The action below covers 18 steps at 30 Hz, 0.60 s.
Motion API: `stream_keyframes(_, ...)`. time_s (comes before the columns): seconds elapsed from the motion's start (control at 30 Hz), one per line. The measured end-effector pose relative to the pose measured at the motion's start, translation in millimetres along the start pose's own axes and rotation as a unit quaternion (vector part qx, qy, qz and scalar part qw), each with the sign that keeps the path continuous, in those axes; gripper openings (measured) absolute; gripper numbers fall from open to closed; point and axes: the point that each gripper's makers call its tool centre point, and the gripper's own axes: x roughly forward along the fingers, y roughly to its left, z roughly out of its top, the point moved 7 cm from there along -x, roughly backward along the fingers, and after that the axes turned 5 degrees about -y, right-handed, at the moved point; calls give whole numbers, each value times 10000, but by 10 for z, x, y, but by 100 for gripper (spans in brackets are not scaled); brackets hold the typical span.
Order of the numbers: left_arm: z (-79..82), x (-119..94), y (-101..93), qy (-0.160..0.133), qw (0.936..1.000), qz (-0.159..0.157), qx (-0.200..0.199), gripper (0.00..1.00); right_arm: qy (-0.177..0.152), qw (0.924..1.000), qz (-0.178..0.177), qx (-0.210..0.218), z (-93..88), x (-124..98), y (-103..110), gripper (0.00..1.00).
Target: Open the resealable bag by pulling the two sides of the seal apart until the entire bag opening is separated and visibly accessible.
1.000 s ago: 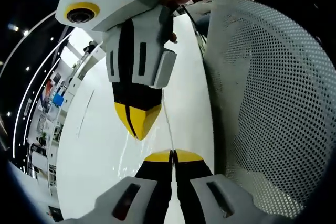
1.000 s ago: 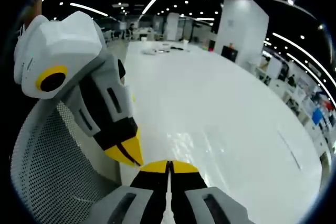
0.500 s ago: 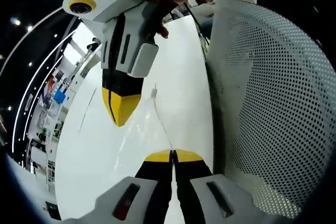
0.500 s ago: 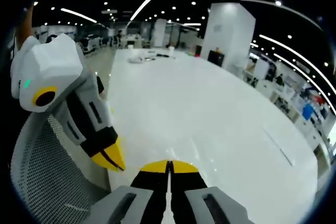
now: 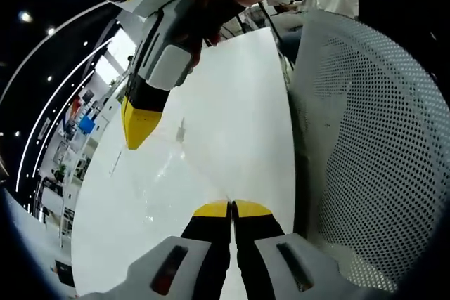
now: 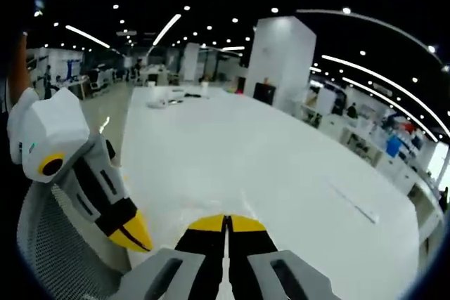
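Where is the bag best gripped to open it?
By its top edge, one lip per gripper, from opposite sides: the clear bag spans between left gripper and right gripper, whose jaws look shut on it, so pulling apart spreads the mouth.

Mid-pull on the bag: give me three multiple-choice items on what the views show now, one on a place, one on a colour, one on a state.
1. In the left gripper view, where does the perforated chair back lie relative to the left tool?
A. to its right
B. to its left
C. under its jaws

2. What colour are the tips of the right tool?
A. red
B. yellow
C. blue

3. How do the left tool's jaws stand?
A. wide open
B. half open
C. shut

Answers:
1 A: the mesh runs along the right side of the view, with the white table to its left.
2 B: yellow caps sit on the ends of the black jaws.
3 C: the two tips meet with no gap, and the clear bag appears to stretch from them toward the right tool.
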Motion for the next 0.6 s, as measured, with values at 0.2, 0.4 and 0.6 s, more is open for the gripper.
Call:
stream_keyframes(0.2,73,-21,188,-113,9996,254,-3,0,-265,9992,-190,-233,236,-56,-63,0)
stream_keyframes(0.4,187,-73,390,-289,9975,642,73,0,-558,9972,-350,-347,470,-127,-164,0)
stream_keyframes(0.6,222,-69,419,-398,9971,652,60,0,-645,9962,-405,-421,543,-160,-167,0)
